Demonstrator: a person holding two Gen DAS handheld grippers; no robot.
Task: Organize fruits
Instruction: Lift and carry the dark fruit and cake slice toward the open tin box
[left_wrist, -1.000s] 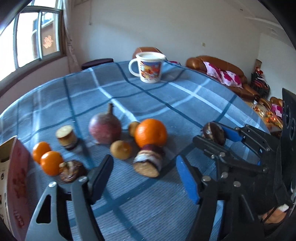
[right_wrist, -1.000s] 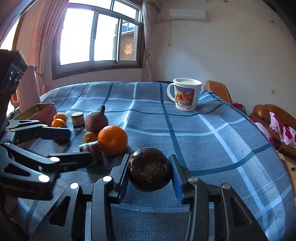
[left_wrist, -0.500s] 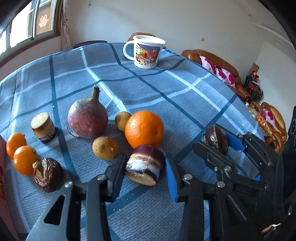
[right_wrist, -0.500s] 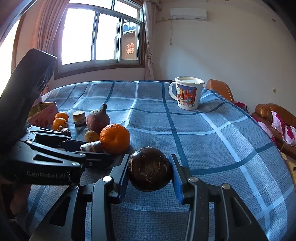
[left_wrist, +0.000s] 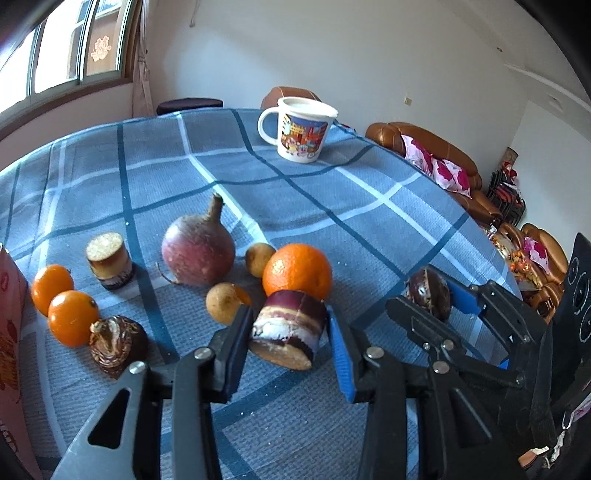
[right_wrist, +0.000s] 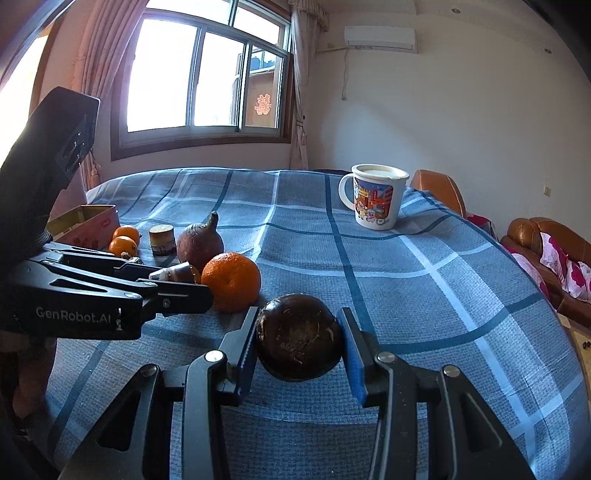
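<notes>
A cut piece of purple cane (left_wrist: 284, 339) with a pale end sits between the pads of my left gripper (left_wrist: 287, 319), which is shut on it just in front of a large orange (left_wrist: 297, 273). My right gripper (right_wrist: 298, 325) is shut on a dark brown round fruit (right_wrist: 299, 347), held just over the blue checked cloth (right_wrist: 406, 295). In the left wrist view, the right gripper (left_wrist: 432, 295) stands to the right with that fruit. On the cloth lie a reddish root (left_wrist: 199, 251), two small brown fruits (left_wrist: 225, 302), another cane piece (left_wrist: 109, 260), two small oranges (left_wrist: 74, 323) and a dark peeling fruit (left_wrist: 118, 345).
A pink box (right_wrist: 88, 225) stands at the table's left edge beside the small oranges. A lidded cartoon mug (right_wrist: 376, 199) stands at the far side. Brown sofas (left_wrist: 436, 155) lie beyond the table's right edge.
My left gripper moved forward over the cane piece and closed its pads on it. The right gripper stayed still with the dark fruit.
</notes>
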